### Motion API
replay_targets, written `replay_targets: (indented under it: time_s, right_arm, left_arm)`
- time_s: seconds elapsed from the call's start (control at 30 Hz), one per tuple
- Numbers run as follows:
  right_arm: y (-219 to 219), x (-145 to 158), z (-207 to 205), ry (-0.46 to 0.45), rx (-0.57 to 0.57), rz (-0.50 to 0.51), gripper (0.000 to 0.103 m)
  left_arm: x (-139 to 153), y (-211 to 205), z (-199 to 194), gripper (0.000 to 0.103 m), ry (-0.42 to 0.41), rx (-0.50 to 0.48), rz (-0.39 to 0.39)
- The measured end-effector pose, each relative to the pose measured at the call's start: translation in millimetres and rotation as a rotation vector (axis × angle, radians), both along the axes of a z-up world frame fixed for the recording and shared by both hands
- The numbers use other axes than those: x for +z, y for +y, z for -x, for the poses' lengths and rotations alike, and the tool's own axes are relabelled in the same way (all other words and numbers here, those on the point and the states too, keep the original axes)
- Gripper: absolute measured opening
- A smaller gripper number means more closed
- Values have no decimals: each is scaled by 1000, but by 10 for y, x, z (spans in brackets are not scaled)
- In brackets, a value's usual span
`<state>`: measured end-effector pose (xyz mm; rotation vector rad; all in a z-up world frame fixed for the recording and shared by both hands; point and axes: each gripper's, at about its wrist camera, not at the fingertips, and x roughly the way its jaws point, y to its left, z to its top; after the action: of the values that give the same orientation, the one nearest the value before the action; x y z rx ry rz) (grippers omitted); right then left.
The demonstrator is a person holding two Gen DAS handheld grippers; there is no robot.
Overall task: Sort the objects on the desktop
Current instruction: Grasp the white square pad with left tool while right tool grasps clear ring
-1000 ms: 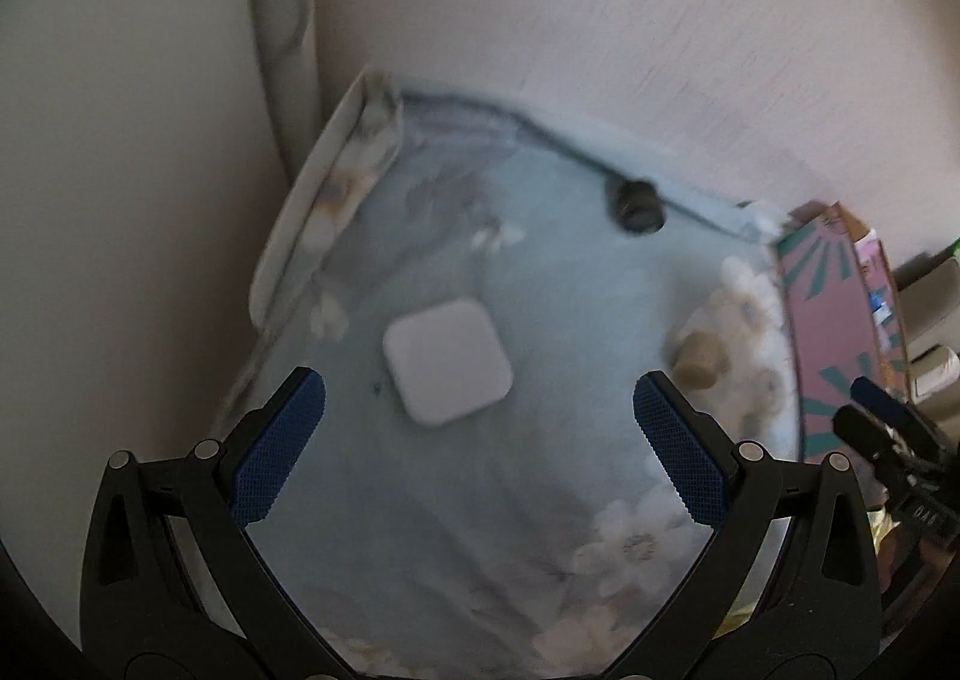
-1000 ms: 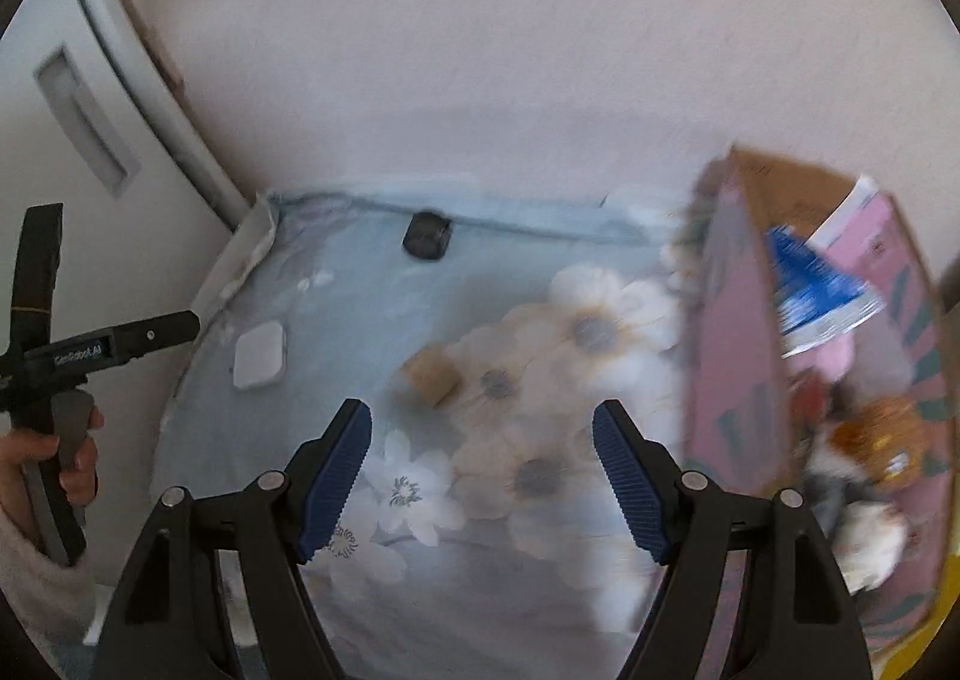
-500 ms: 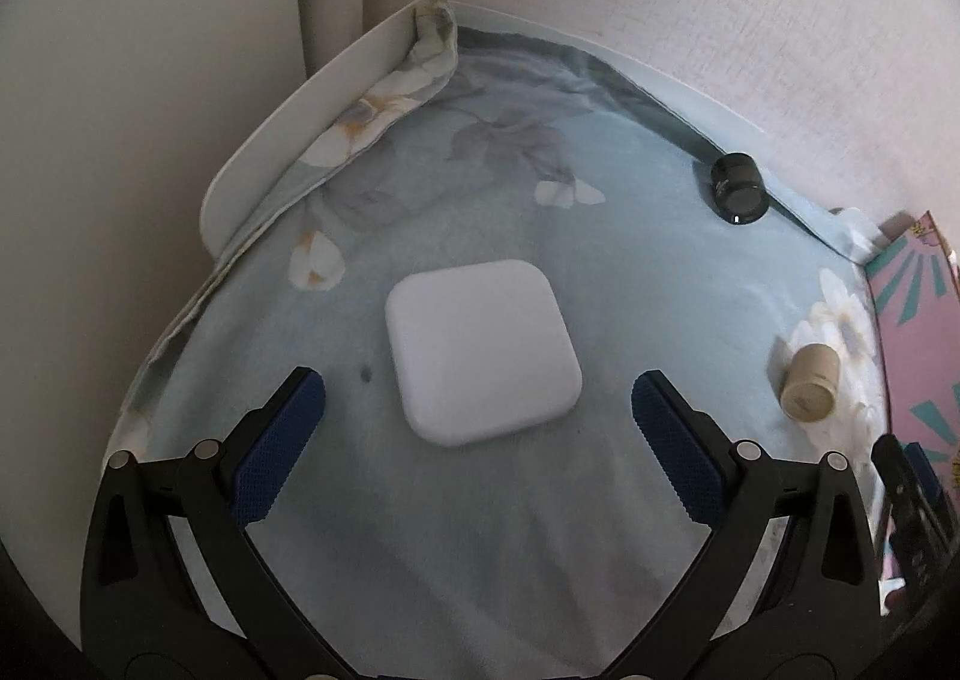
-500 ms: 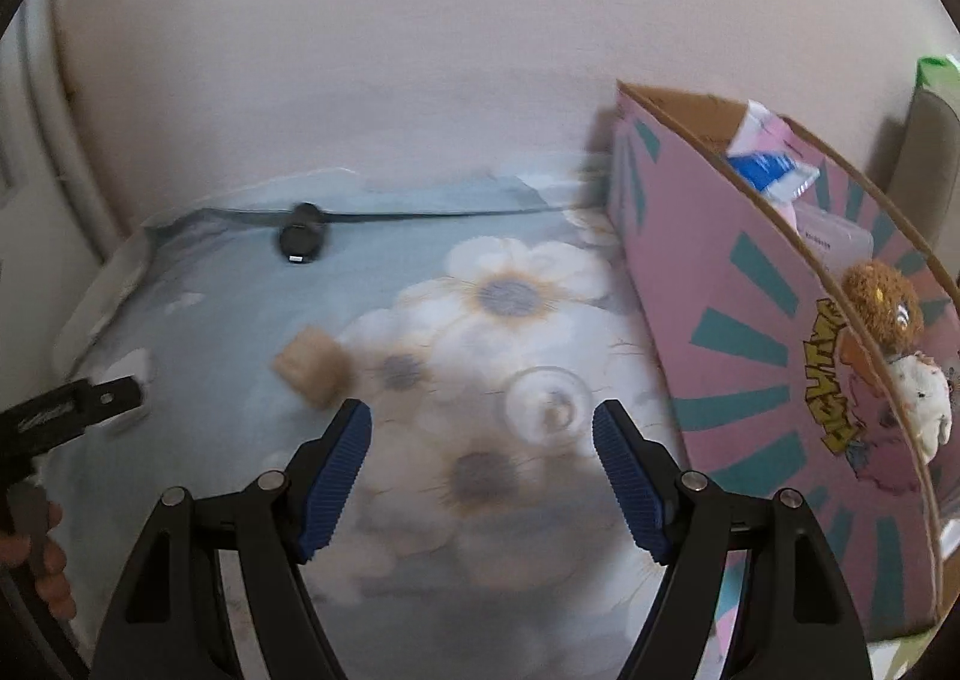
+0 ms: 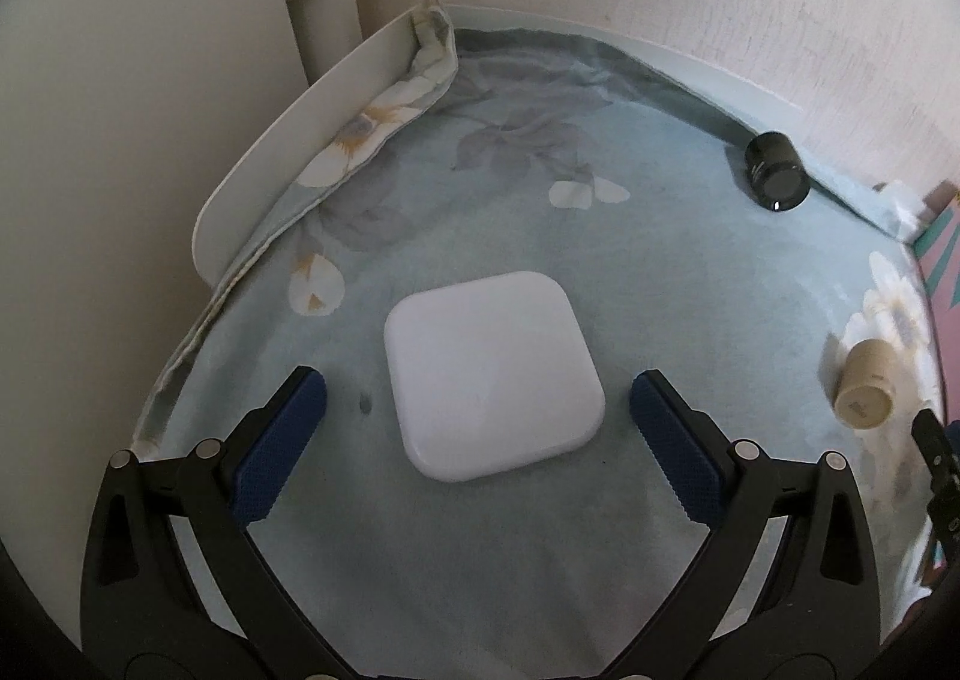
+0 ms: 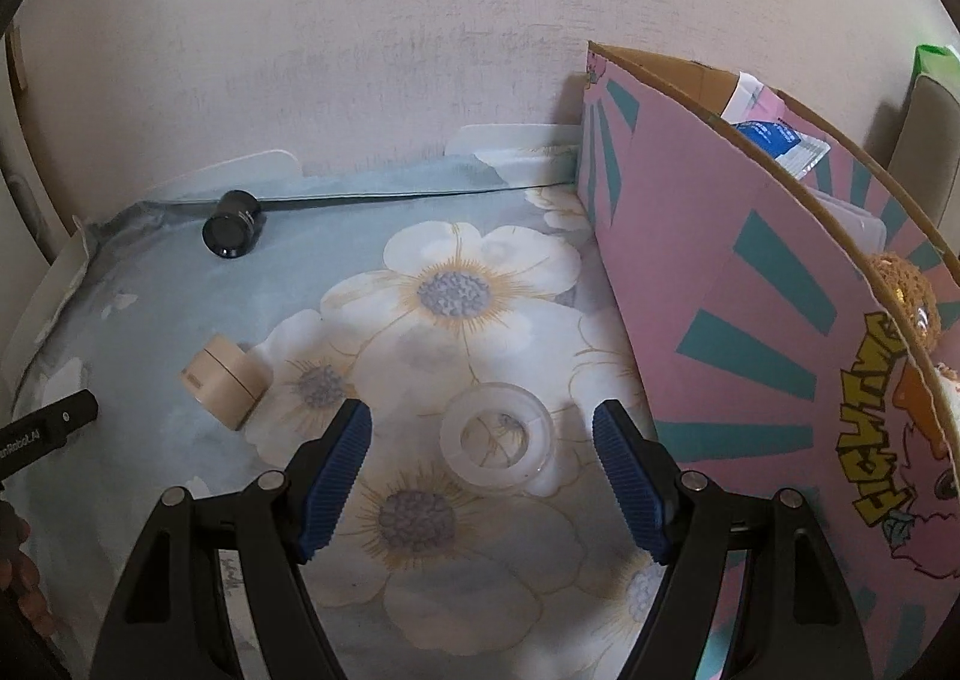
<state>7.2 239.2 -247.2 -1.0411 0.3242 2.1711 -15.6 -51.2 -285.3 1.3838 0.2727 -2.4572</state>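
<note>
A white rounded square case (image 5: 492, 374) lies flat on the floral cloth (image 5: 540, 236). My left gripper (image 5: 477, 401) hangs open over it, one blue pad on each side, neither touching. In the right wrist view a clear tape ring (image 6: 497, 439) lies on the cloth between the open pads of my right gripper (image 6: 482, 431), with gaps on both sides. A beige cylinder (image 6: 223, 383) lies on its side left of the ring, also seen as the beige cylinder (image 5: 864, 387) in the left wrist view. A black cylinder (image 6: 231, 224) rests by the wall.
A tall pink and teal cardboard box (image 6: 750, 320) stands right of the ring, filled with packets and a plush toy (image 6: 906, 296). The wall (image 6: 420, 50) runs close behind the table. The cloth's folded edge (image 5: 360, 140) and table rim lie at the left.
Both grippers have come down toward the cloth and tilted downward. The white case and the clear ring now sit larger, between their respective pads. Jaw openings look unchanged.
</note>
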Motion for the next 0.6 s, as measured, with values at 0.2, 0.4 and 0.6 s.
replay_targets:
  time_s: [0.2,0.4,0.6]
  right_arm:
    - [17,-22,-11,0,3,0,67]
    - [42,-83,37,-8,19,31,47]
    - [28,-70,38,3,49,32,39]
  left_arm:
    - [13,-11,-8,101,9,6,2]
    - [22,-15,-7,101,5,7,-1]
    - [32,-62,-62,89,37,1,12]
